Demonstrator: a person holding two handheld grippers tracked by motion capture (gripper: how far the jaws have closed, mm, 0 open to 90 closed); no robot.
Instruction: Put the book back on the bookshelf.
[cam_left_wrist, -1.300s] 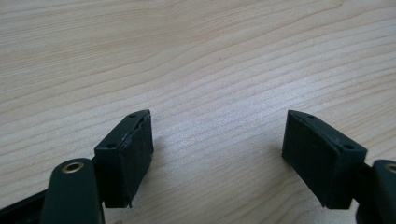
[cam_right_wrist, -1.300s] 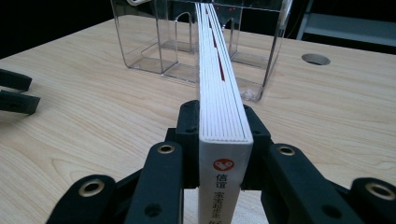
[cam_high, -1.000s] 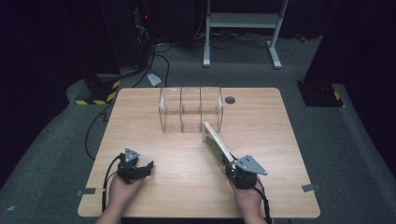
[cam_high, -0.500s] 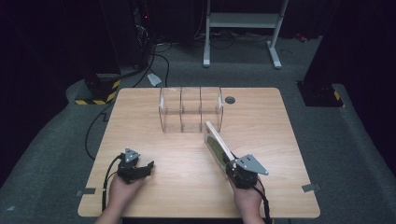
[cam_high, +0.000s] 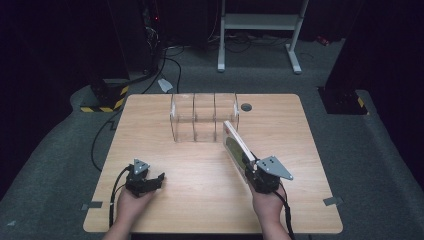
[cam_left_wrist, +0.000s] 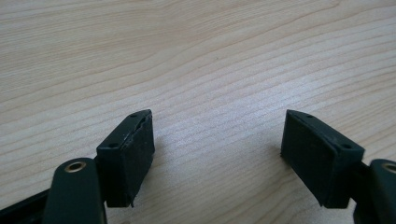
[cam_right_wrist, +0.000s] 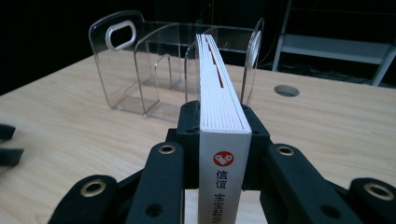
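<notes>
The table (cam_high: 165, 205) has a light wooden top with fine grain, and it stands on a grey carpet in a dark room; behind it there is a white metal frame (cam_high: 260, 22) on the floor, some black cables (cam_high: 165, 60), and a block with yellow and black stripes (cam_high: 102, 102) near the far left corner. A round hole (cam_high: 246, 107) is in the table top near the far edge. The right gripper (cam_high: 248, 161) is clamped on a book (cam_high: 235, 145), with one jaw on each cover, and in the right gripper view the white spine with a red mark (cam_right_wrist: 223, 159) faces the camera. The book is held above the table on its edge, covers upright, and its long axis runs from the gripper away to the far left, so its far end points to the clear plastic organizer (cam_high: 202, 116). This organizer stands in the far middle of the table and has upright dividers which make several compartments; the far end of the book is just in front of its right end wall, and I cannot tell if they touch. The left gripper (cam_high: 159, 179) rests low on the near left part of the table, well apart from the book, its jaws apart with only bare wood between them
</notes>
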